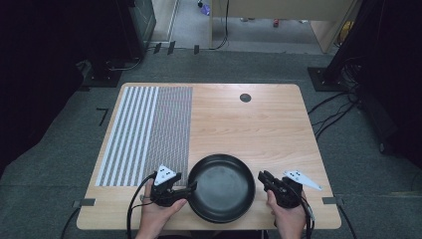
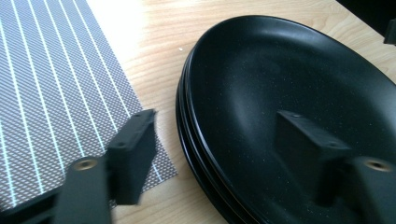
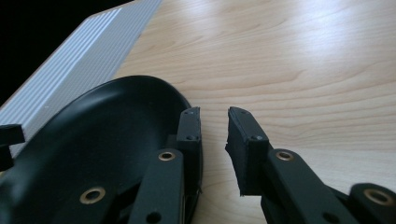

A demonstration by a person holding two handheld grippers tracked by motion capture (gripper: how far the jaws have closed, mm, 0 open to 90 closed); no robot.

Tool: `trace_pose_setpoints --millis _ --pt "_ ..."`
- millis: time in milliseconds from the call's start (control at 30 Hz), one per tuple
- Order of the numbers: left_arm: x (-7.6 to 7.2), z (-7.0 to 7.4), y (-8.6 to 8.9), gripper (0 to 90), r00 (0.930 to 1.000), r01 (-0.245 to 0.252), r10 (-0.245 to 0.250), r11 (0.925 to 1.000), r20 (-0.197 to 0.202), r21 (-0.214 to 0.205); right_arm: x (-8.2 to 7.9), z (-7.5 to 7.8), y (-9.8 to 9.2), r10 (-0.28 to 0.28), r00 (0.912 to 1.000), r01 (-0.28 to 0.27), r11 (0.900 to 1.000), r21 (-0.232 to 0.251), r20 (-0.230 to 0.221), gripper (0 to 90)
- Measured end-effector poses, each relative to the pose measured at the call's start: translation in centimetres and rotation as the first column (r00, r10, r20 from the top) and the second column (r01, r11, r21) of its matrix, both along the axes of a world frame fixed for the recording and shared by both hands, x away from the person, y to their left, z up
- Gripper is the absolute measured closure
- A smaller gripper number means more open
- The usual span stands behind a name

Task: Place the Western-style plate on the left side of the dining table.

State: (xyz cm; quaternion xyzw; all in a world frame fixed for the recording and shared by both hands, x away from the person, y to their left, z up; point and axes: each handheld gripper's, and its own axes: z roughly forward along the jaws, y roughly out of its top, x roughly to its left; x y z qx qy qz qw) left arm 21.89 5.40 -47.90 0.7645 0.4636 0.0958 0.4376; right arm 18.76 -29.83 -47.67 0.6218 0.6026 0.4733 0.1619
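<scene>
The left gripper [image 1: 189, 188] is spread, with one jaw set over the inside of the black plates [image 1: 222, 186] and the other outside the rim, above the striped mat [image 1: 149, 129]. No pad contact is seen. The right gripper [image 1: 262, 177] is narrowed to a small gap at the plates' opposite rim, nothing pinched. The stacked plates are placed just right of the mat, at the near edge of the table [image 1: 259, 119].

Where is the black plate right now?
In the high view the black plate sits at the table's near edge, between the left gripper and right gripper, just right of the striped mat.
</scene>
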Motion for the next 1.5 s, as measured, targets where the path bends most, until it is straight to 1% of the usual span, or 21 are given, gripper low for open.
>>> trace_pose_setpoints --millis 67,133,167,267,400,433,467,500,533,567,600,667,833,900,933,967,1000,1167,1300,1400,1500 --pt "0.0 -0.1 0.0 35.4 0.9999 -0.003 0.003 1.0000 -0.013 -0.006 0.0 0.0 0.0 -0.001 0.9999 0.001 1.0000 0.000 0.011 75.1" --pt "0.0 -0.2 0.0 42.1 0.9998 0.000 -0.001 0.9999 -0.021 -0.012 0.1 -0.1 0.2 0.017 0.9994 -0.016 0.9997 0.018 -0.031 70.6" --pt "0.0 -0.2 0.0 42.1 0.9997 0.005 -0.005 0.9999 -0.022 -0.012 0.1 -0.1 0.2 0.017 0.9994 -0.016 0.9997 0.018 -0.031 70.6" --pt "-0.1 -0.3 -0.1 48.9 0.9995 0.021 -0.021 0.9998 -0.025 -0.008 0.1 -0.1 0.4 0.034 0.9987 -0.034 0.9994 0.004 -0.039 68.9" --pt "0.0 -0.5 -0.2 55.0 0.9989 0.023 -0.023 0.9997 -0.041 0.001 0.3 -0.4 1.0 0.051 0.9960 -0.052 0.9987 -0.004 -0.073 75.2" --pt "0.0 -0.6 -0.2 56.5 0.9986 0.020 -0.020 0.9998 -0.049 0.000 0.3 -0.6 1.1 0.064 0.9947 -0.064 0.9979 0.000 -0.081 76.9" --pt "0.0 -0.7 -0.2 59.4 0.9983 0.020 -0.020 0.9998 -0.054 -0.004 0.4 -0.9 1.2 0.077 0.9921 -0.075 0.9969 0.025 -0.099 77.4" --pt "0.0 -0.7 -0.1 59.4 0.9983 0.021 -0.021 0.9998 -0.055 -0.005 0.4 -0.9 1.2 0.077 0.9921 -0.075 0.9969 0.025 -0.099 77.4" --pt "0.0 -0.7 0.0 62.8 0.9983 0.023 -0.024 0.9997 -0.054 -0.004 0.4 -1.2 1.1 0.065 0.9919 -0.060 0.9971 0.047 -0.109 78.3" --pt "0.1 -0.6 0.2 62.8 0.9983 0.025 -0.026 0.9996 -0.052 -0.011 0.4 -1.2 1.1 0.065 0.9919 -0.060 0.9971 0.047 -0.109 78.3" --pt "0.1 -0.6 0.3 64.9 0.9982 0.026 -0.027 0.9994 -0.053 -0.023 0.3 -1.3 1.0 0.055 0.9907 -0.046 0.9959 0.078 -0.125 79.0" --pt "0.2 -0.5 0.5 65.5 0.9979 0.028 -0.030 0.9987 -0.057 -0.044 0.3 -1.3 1.0 0.050 0.9914 -0.041 0.9964 0.075 -0.121 80.2" --pt "0.3 -0.6 0.7 65.2 0.9971 0.031 -0.035 0.9980 -0.068 -0.056 0.1 -1.0 0.8 0.004 0.9954 0.002 0.9984 0.057 -0.096 81.6" --pt "0.3 -0.6 0.7 64.2 0.9967 0.031 -0.036 0.9974 -0.073 -0.064 0.1 -1.0 0.6 0.004 0.9947 0.003 0.9974 0.073 -0.103 82.7" --pt "0.3 -0.6 0.7 63.3 0.9961 0.035 -0.040 0.9973 -0.078 -0.064 0.2 -1.1 0.3 0.033 0.9929 -0.019 0.9917 0.127 -0.114 84.0" --pt "0.3 -0.6 0.7 63.0 0.9961 0.035 -0.040 0.9973 -0.078 -0.064 0.2 -1.1 0.3 0.033 0.9929 -0.019 0.9917 0.127 -0.114 84.0" --pt "0.3 -0.6 0.7 62.7 0.9961 0.034 -0.039 0.9976 -0.079 -0.061 0.3 -1.2 0.2 0.053 0.9908 -0.032 0.9862 0.162 -0.125 85.1" --pt "0.4 -0.6 1.0 62.9 0.9957 0.026 -0.033 0.9970 -0.087 -0.073 0.4 -1.5 0.5 0.063 0.9875 -0.042 0.9884 0.146 -0.144 86.2" --pt "0.6 -0.7 1.2 64.8 0.9925 0.038 -0.048 0.9952 -0.113 -0.090 0.4 -1.4 0.3 0.069 0.9865 -0.046 0.9868 0.155 -0.149 86.9" --pt "0.6 -0.8 1.2 66.6 0.9925 0.045 -0.054 0.9957 -0.110 -0.080 0.4 -1.4 0.2 0.072 0.9860 -0.047 0.9856 0.163 -0.151 87.1" --pt "0.7 -0.8 1.3 66.7 0.9903 0.053 -0.063 0.9946 -0.124 -0.090 0.4 -1.5 0.2 0.076 0.9850 -0.048 0.9839 0.172 -0.155 87.3"
